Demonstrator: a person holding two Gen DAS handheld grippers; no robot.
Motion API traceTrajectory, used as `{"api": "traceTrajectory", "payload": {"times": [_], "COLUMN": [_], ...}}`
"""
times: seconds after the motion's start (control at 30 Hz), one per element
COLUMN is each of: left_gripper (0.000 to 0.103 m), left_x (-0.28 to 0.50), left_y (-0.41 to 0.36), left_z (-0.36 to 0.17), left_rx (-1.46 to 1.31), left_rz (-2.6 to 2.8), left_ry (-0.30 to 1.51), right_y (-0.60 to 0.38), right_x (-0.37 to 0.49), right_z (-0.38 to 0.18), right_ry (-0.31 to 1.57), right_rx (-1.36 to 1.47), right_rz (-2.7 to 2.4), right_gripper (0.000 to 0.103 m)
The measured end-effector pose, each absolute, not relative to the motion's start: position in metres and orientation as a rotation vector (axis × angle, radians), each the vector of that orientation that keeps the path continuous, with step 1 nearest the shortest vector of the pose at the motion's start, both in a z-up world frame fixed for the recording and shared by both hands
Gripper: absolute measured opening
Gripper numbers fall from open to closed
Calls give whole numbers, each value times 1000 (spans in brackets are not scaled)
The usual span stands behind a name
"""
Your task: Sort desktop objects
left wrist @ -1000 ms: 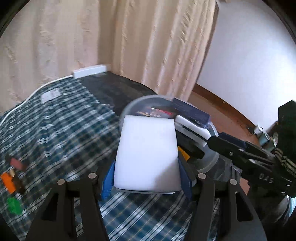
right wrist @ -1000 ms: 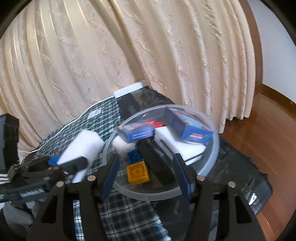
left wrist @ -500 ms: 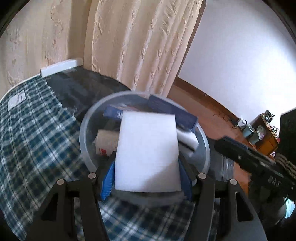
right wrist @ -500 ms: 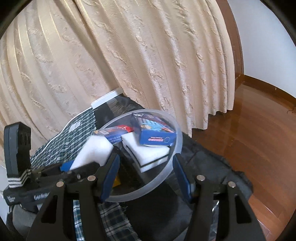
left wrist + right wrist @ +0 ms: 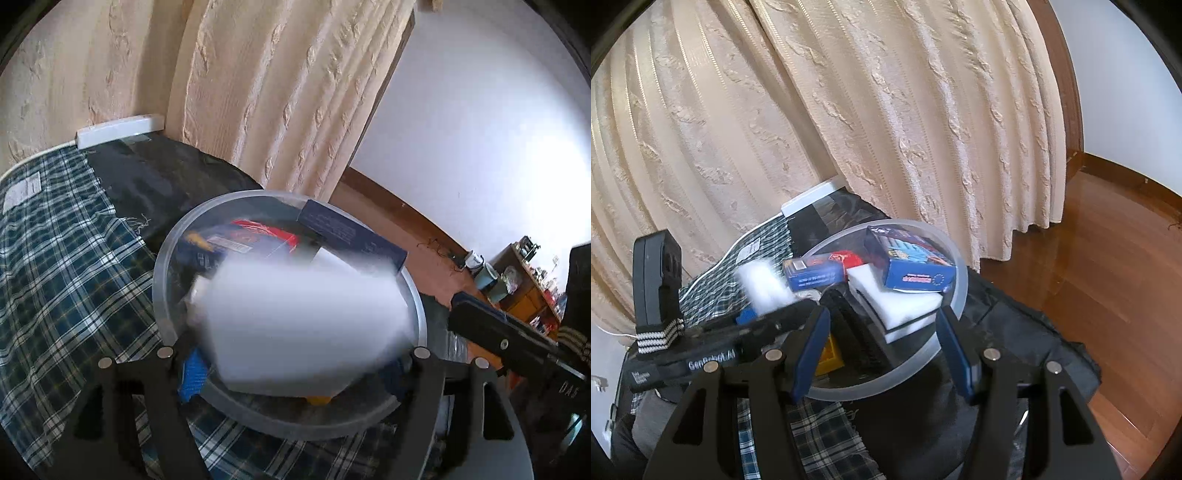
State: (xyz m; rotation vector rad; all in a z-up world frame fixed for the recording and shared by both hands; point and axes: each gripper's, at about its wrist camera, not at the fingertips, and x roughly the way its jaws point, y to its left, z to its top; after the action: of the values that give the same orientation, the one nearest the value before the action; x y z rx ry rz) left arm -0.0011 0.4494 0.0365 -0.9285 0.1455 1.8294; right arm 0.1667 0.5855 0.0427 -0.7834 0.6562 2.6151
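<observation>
Blurring white sponge [image 5: 306, 325] between hand-held gripper [image 5: 295, 369] fingers

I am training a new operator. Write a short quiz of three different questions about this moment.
1. True or false: the right gripper holds nothing.
2. The blurred white sponge block at the left gripper is over: A) the plaid cloth B) the clear round bowl C) the wooden floor
3. Fill in: in the right wrist view, the blue box rests on another white ____.

Key: 1 true. 2 B. 3 sponge block.
</observation>
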Motion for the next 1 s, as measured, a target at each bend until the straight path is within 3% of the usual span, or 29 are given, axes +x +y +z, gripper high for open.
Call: {"api": "traceTrajectory", "payload": {"times": [0.57, 1.0], "left_gripper": [82, 82], "left_x": [4, 14], "left_y": [405, 346], "left_z": [54, 70], "left_rx": [-863, -806], "left_rz": [1906, 1986], "left_ry": [114, -21], "right_y": [571, 562], "right_x": [164, 159], "right_z": [46, 43], "right_ry": [641, 647], "right_rx": [-793, -819], "right_rz": [2655, 2682], "right_gripper": [64, 64]}}
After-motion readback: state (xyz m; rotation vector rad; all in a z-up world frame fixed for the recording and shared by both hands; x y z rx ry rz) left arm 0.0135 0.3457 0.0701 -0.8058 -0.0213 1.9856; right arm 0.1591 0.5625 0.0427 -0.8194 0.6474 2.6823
